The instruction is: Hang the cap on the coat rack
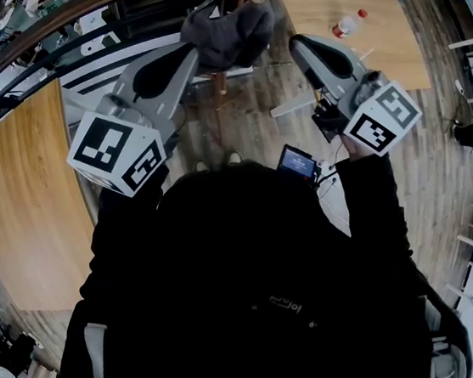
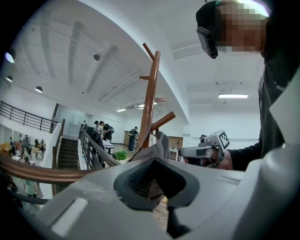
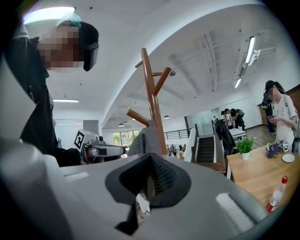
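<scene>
On rack, cap, brim seemingly down

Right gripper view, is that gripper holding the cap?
No, the right gripper has its jaws shut on nothing; the cap sits beyond them against the coat rack.

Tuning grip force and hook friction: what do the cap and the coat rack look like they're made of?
The dark grey cap: soft woven cloth by the look, matte; it sags and creases on the rack. The reddish-brown coat rack: probably wood, smooth with a slight sheen; round pole and angled pegs, though painted metal can't be ruled out.
</scene>
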